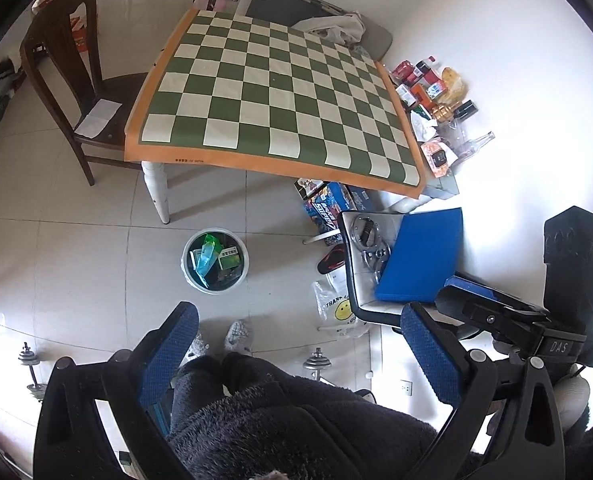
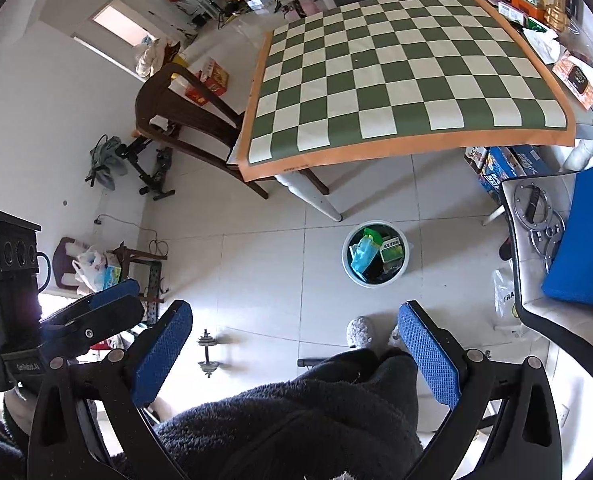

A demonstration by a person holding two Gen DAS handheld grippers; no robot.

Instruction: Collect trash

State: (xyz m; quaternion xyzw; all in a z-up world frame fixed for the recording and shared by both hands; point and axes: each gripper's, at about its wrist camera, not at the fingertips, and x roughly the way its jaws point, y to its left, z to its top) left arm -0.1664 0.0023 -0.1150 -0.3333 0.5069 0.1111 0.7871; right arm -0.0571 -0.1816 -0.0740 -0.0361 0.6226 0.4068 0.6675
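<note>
Nearest the cameras, the left gripper (image 1: 298, 352) with blue textured pads stands spread wide with nothing between its fingers, above the person's dark fleece-clad legs (image 1: 280, 412) and grey fuzzy slippers (image 1: 238, 336). The right gripper (image 2: 294, 348), of the same build, is likewise wide apart and holds nothing. Just beyond the slippers on the pale tiled floor (image 2: 256, 264) sits a round white plastic bin (image 2: 376, 254), already containing a crumpled blue-green plastic bag (image 2: 362, 256) and a green-and-white carton (image 2: 390, 254). To its right stands a white chair with a blue cushion (image 2: 584, 240). Farther off is the table under a green-and-cream chequered cloth with an orange border (image 1: 280, 96), its top bare. Past the table's far right edge, a heap of packets, boxes and bottles (image 1: 436, 100) lies against the wall.
</note>
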